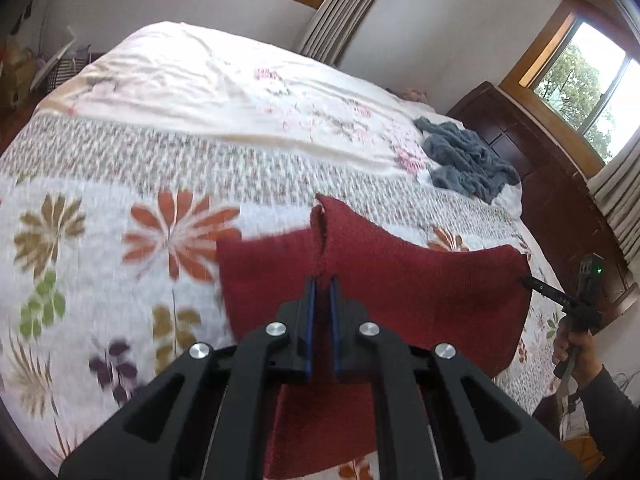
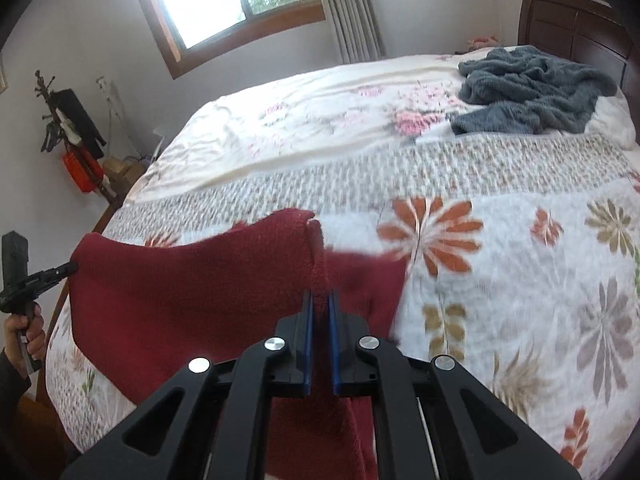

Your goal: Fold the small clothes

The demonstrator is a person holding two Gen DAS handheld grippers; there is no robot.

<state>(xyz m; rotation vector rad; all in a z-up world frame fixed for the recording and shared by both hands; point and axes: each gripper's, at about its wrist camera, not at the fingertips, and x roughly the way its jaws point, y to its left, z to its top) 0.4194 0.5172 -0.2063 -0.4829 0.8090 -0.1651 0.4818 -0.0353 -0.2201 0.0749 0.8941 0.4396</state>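
We are holding the red cloth [image 1: 400, 292] stretched in the air above the bed's [image 1: 160, 160] near edge, left hand-held gripper [image 1: 322, 280] and right hand-held gripper [image 2: 320, 298] each clamping a top corner, and next we should be lowering it flat for folding.
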